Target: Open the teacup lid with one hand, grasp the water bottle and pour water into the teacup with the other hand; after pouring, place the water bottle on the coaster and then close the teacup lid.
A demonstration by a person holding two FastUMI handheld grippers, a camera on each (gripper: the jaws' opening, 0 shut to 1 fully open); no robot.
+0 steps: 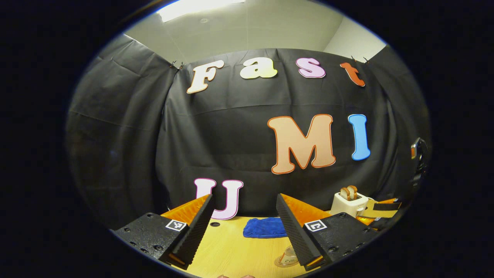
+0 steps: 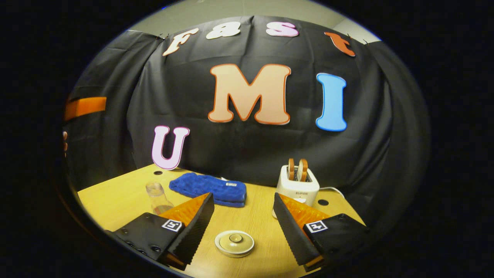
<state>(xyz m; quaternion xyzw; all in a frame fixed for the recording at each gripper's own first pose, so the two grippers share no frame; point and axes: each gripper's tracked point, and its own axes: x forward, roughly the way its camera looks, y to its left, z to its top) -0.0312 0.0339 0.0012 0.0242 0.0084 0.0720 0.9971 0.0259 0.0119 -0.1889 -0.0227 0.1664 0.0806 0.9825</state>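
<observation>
In the right gripper view, the teacup (image 2: 234,243) stands on the wooden table with its round cream lid and small knob on top. It is low in the gap between the fingers of my right gripper (image 2: 244,196), which is open and holds nothing. The clear water bottle (image 2: 156,197) stands upright to the left, just beyond that gripper's left finger. My left gripper (image 1: 244,197) is open too, held above the table with nothing between its fingers. In the left gripper view, the bottle (image 1: 287,258) shows low beside the right finger, partly hidden by it.
A folded blue cloth (image 2: 210,189) lies near the back wall, also in the left gripper view (image 1: 264,227). A white toaster (image 2: 297,185) with two slices of bread stands at the back right, near a table hole (image 2: 323,202). The table's left edge (image 2: 83,193) is close to the bottle.
</observation>
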